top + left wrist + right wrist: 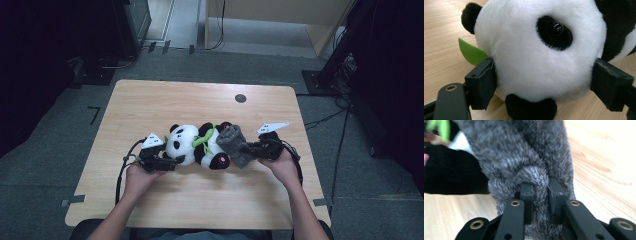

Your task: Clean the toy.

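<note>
Near the middle of the wooden desk (150,107), toward its near edge, lies a toy panda (197,144). The left gripper (544,85) has its fingers spread wide around the panda's head, pads against the fur. The right gripper (541,200) has fingers pinched on a grey sock (524,152). Bare wood surrounds them; grey carpet (60,150) lies below.

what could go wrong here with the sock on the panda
The right gripper pinches only a small fold of the fuzzy grey sock, so the fabric could slip out if pulled. The left gripper clamps the plush panda's soft round head, which could squeeze free, letting the toy slide across the table. The green felt leaf by one jaw might snag.
</note>
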Demonstrator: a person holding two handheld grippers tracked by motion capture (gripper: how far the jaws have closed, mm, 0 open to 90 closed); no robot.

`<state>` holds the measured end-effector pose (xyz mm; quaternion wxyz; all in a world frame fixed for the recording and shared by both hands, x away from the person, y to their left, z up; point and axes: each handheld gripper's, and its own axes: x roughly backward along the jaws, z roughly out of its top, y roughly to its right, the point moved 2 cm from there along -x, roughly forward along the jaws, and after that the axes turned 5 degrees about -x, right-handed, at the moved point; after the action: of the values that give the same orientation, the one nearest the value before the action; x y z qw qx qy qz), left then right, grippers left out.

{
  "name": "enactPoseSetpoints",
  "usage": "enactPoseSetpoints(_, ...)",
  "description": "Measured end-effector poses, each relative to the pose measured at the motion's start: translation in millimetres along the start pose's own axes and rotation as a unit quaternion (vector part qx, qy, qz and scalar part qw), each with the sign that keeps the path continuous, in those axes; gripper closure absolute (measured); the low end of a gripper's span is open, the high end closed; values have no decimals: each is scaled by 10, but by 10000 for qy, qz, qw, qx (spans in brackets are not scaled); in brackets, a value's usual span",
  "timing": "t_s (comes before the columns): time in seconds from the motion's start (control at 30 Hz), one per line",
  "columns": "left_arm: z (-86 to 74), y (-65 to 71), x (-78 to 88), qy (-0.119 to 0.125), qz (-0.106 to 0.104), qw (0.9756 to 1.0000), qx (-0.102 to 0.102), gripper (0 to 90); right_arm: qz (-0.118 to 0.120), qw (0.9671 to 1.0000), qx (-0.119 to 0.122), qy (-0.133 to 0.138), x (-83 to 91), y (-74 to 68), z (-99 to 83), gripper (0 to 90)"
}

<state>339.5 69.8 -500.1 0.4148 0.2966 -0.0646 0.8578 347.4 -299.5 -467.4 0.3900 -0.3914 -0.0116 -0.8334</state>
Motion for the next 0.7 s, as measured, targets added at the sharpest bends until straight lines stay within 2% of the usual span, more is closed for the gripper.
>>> enactPoseSetpoints(0.1, 6, 1, 0, -7, 3, 10000, -7, 155, 217, 9992, 173, 283, 81, -83, 72, 783)
enactPoseSetpoints(0.17, 11, 1, 1, -16, 8, 10000, -22, 155, 317, 9981, 205, 496, 150, -168, 142, 785)
enactPoseSetpoints(0.2, 11, 1, 1, -16, 8, 10000, -22, 155, 345, 9972, 269, 612, 179, -208, 184, 785)
enactPoseSetpoints(0.23, 10, 1, 1, -15, 10, 10000, -38, 155, 345, 9972, 269, 612, 179, -208, 184, 785)
enactPoseSetpoints(0.27, 8, 4, 1, -10, 14, 10000, -45, 152, 278, 9959, 367, 782, 233, -304, 270, 784)
enactPoseSetpoints(0.33, 1, 13, -2, 33, 43, 10000, -42, 151, 291, 9942, 436, 939, 268, -388, 359, 784)
enactPoseSetpoints(0.4, 0, 11, 0, 35, 53, 10000, -69, 150, 270, 9938, 454, 977, 282, -429, 403, 785)
enactPoseSetpoints(0.47, -1, 14, 2, 32, 64, 9999, -93, 150, 200, 9946, 464, 906, 279, -540, 535, 786)
enactPoseSetpoints(0.57, 0, 22, 2, 51, 79, 9999, -69, 150, 209, 9951, 491, 837, 246, -621, 617, 785)
enactPoseSetpoints(0.63, 1, 24, 2, 57, 81, 9999, -56, 150, 246, 9955, 560, 718, 193, -713, 687, 785)
enactPoseSetpoints(0.7, -2, 24, 3, 67, 91, 9999, -61, 151, 326, 9955, 737, 507, 76, -842, 775, 785)
